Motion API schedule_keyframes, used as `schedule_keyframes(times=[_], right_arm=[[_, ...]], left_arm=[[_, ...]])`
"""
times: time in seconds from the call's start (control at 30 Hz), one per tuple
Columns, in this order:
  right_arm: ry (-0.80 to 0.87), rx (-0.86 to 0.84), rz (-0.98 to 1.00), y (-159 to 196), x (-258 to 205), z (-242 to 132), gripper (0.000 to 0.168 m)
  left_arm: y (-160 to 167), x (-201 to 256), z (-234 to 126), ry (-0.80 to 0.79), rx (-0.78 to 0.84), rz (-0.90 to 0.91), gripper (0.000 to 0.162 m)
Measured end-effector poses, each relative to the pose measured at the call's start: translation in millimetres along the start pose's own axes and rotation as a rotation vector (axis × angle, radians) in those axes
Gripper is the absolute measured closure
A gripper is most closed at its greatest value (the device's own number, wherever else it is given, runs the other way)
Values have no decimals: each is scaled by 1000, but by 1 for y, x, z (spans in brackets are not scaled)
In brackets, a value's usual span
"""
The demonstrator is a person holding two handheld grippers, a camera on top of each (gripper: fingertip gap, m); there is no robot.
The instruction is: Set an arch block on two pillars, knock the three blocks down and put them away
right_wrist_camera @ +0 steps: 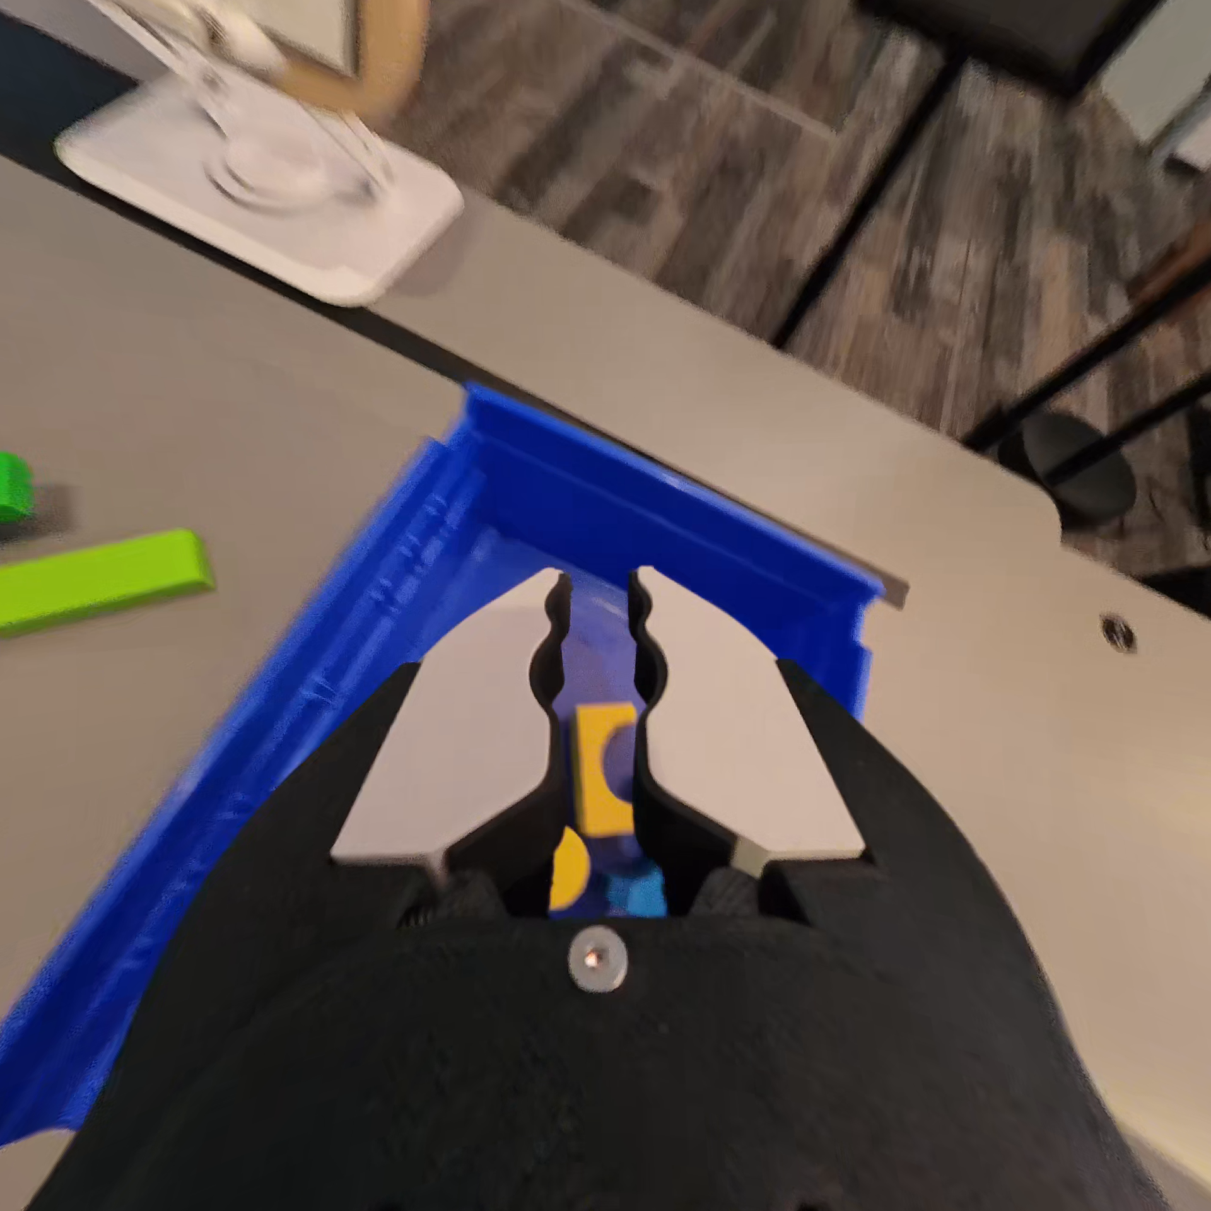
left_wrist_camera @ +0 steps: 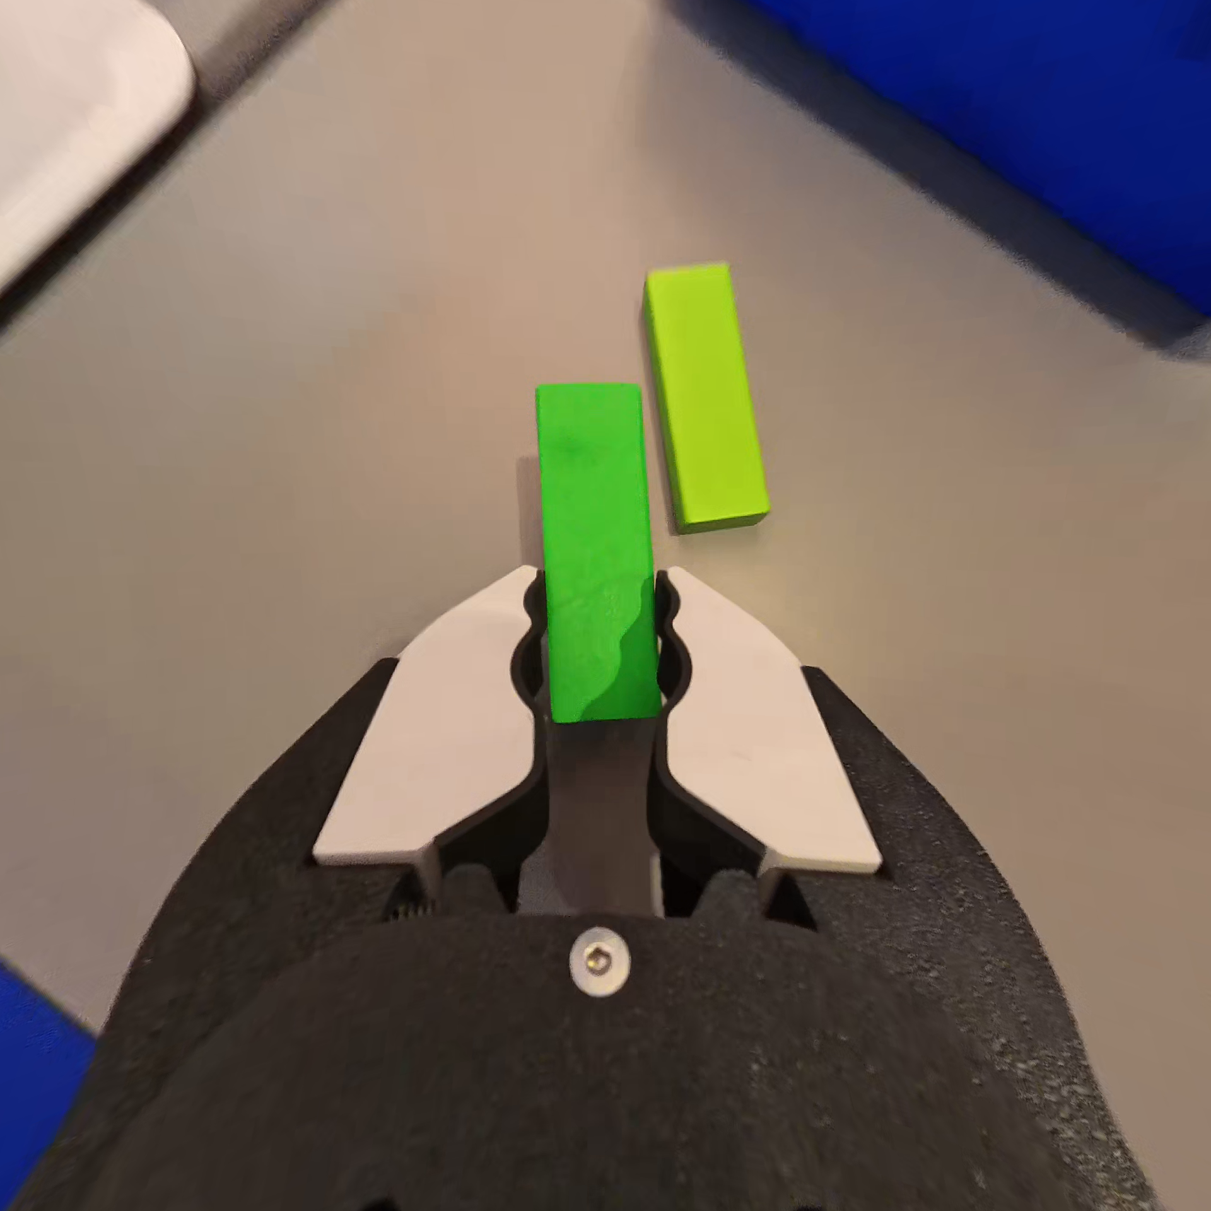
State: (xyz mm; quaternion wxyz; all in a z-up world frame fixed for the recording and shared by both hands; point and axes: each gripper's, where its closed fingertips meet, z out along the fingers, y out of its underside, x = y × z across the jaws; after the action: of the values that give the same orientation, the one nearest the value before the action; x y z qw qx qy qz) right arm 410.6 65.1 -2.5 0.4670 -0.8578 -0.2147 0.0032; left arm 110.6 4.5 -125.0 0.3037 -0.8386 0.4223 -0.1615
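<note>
Table (left_wrist_camera: 295, 459): grey, carrying everything I work on.
Bin (right_wrist_camera: 590, 498): blue, near the table's far edge; my right claw (right_wrist_camera: 597, 576) hangs over it, jaws narrowly parted, gripping nothing.
Arch block (right_wrist_camera: 606, 776): yellow, lying inside the bin below my right claw.
Dark green block (left_wrist_camera: 593, 524): clamped by its near end in my left claw (left_wrist_camera: 597, 576).
Lime block (left_wrist_camera: 704, 400): flat on the table, just beside the dark one.

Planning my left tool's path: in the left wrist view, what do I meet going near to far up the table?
Left tool, shut on the dark green block → lime green block lying flat on the table, slightly right → blue bin at the far right.
</note>
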Motion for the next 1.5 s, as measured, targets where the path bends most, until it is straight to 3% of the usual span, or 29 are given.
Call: schedule_keyframes(times=[0.1, 0.2, 0.37, 0.5, 0.53, 0.57, 0.63, 0.73, 0.83, 0.93, 0.97, 1.03, 1.07, 1.1, 1.13, 1.23, 1.33, 1.43, 1.5], right_arm=[[-199, 208, -50, -45, -52, -14, 150], [-547, 425, -78, -86, -130, -44, 146], [-984, 381, 271, -115, -216, -65, 132], [-1029, 274, 270, -107, -263, -52, 122], [-1075, 286, 294, -108, -268, -55, 133], [-1163, 270, 283, -106, -276, -63, 167], [-1245, 245, 297, -104, -277, -70, 168], [-1180, 222, 295, -100, -270, -64, 163], [-1068, 187, 277, -96, -262, -52, 120], [-1013, 129, 251, -86, -264, -40, 108], [-1058, 88, 247, -80, -273, -40, 109], [-1229, 20, 207, -72, -292, -52, 149], [-1249, 32, 212, -77, -291, -54, 151], [-1214, 68, 205, -82, -283, -55, 151], [-1162, 117, 185, -89, -270, -59, 151], [-873, 213, 131, -94, -201, -68, 151], [-526, 153, 134, -64, -110, -66, 151], [-424, 9, 315, -13, -47, -61, 151], [-450, -107, 387, 23, -30, -55, 151]], left_arm=[[-29, 13, -47, 59, 169, 13, 131], [-54, 28, -98, 80, 357, 93, 131], [-73, 34, -144, -165, 479, 287, 131], [-73, 47, -145, -161, 481, 294, 131], [-71, 49, -141, -150, 466, 312, 131], [-68, 51, -135, -131, 448, 308, 131], [-67, 56, -128, -87, 453, 288, 131], [-63, 55, -117, -108, 405, 302, 131], [-68, 52, -119, -178, 437, 340, 131], [-70, 54, -121, -190, 453, 355, 131], [-70, 57, -121, -176, 469, 360, 131], [-70, 61, -119, -164, 478, 353, 129], [-69, 61, -116, -166, 471, 335, 120], [-67, 58, -112, -173, 454, 311, 94], [-62, 56, -105, -166, 411, 288, 78], [-42, 57, -71, -75, 291, 208, 85], [-24, 48, -23, -61, 188, 146, 91], [-13, 34, 18, -125, 84, 181, 88], [-14, 32, 36, -132, 56, 174, 88]])
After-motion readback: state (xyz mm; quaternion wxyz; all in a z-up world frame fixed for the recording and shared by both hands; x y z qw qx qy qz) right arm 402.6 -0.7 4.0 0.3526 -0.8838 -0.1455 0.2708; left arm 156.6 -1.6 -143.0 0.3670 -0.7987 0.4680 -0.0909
